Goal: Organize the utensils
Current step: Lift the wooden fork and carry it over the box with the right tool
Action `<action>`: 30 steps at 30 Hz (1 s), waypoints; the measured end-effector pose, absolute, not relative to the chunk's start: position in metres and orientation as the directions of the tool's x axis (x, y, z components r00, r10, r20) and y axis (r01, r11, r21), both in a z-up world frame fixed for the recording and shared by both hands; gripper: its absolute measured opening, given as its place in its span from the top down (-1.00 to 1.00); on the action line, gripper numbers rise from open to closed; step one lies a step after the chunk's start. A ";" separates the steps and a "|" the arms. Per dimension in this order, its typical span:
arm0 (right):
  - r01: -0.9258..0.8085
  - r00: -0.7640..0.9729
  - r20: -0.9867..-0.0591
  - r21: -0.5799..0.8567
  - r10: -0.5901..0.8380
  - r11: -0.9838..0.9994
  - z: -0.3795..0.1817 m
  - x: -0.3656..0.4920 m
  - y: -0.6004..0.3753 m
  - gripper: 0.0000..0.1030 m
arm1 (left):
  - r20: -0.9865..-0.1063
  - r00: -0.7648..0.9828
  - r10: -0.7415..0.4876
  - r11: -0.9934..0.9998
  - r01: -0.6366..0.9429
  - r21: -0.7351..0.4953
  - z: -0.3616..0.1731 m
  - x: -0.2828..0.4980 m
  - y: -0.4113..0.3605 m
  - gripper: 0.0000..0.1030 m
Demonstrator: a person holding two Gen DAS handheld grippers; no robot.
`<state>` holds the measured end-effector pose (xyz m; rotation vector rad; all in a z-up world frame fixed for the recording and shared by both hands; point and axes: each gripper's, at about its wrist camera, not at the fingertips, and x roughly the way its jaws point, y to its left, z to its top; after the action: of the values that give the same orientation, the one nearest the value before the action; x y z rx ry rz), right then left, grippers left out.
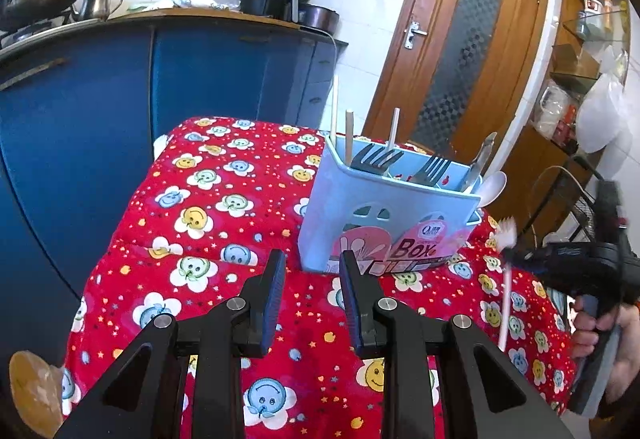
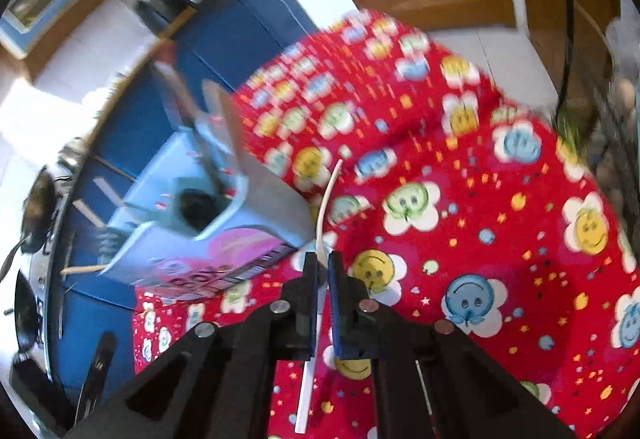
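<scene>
A light blue utensil box (image 1: 384, 223) stands on the red smiley-print cloth (image 1: 224, 223). It holds several forks, chopsticks, tongs and a white spoon (image 1: 491, 187). My left gripper (image 1: 312, 267) is open and empty, just in front of the box. My right gripper (image 2: 322, 267) is shut on a thin white plastic fork (image 2: 320, 279), held off the cloth right of the box (image 2: 200, 223). In the left wrist view the white fork (image 1: 506, 279) hangs upright from that gripper (image 1: 516, 259) at the right edge.
Blue kitchen cabinets (image 1: 120, 111) with a worktop carrying a wok, a jug and an air fryer stand behind the table. A wooden door (image 1: 460, 51) is at the back right. A wire rack (image 1: 576, 199) and shelves are at the right.
</scene>
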<state>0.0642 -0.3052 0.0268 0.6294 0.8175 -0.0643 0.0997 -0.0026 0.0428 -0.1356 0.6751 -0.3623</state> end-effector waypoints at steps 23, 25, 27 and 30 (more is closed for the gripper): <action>0.063 0.974 -0.225 0.182 -0.021 0.981 0.120 0.115 -0.244 0.87 | -0.608 0.708 -0.360 0.933 0.280 -0.226 0.033 0.108 -0.020 0.46; 0.064 0.973 -0.231 0.175 -0.022 0.982 0.118 0.126 -0.243 0.87 | -0.610 0.707 -0.359 0.933 0.278 -0.227 0.031 0.110 -0.020 0.46; 0.060 0.970 -0.243 0.151 -0.022 0.987 0.112 0.135 -0.240 0.87 | -0.611 0.706 -0.359 0.933 0.276 -0.229 0.030 0.111 -0.019 0.45; 0.041 0.960 -0.279 0.132 -0.002 0.990 0.100 0.142 -0.237 0.87 | -0.612 0.705 -0.358 0.934 0.275 -0.230 0.029 0.110 -0.019 0.45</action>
<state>0.1417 -0.2370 0.1000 0.1371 0.2823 -0.0219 0.1101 -0.0185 0.0293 -0.1249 0.7057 -0.3531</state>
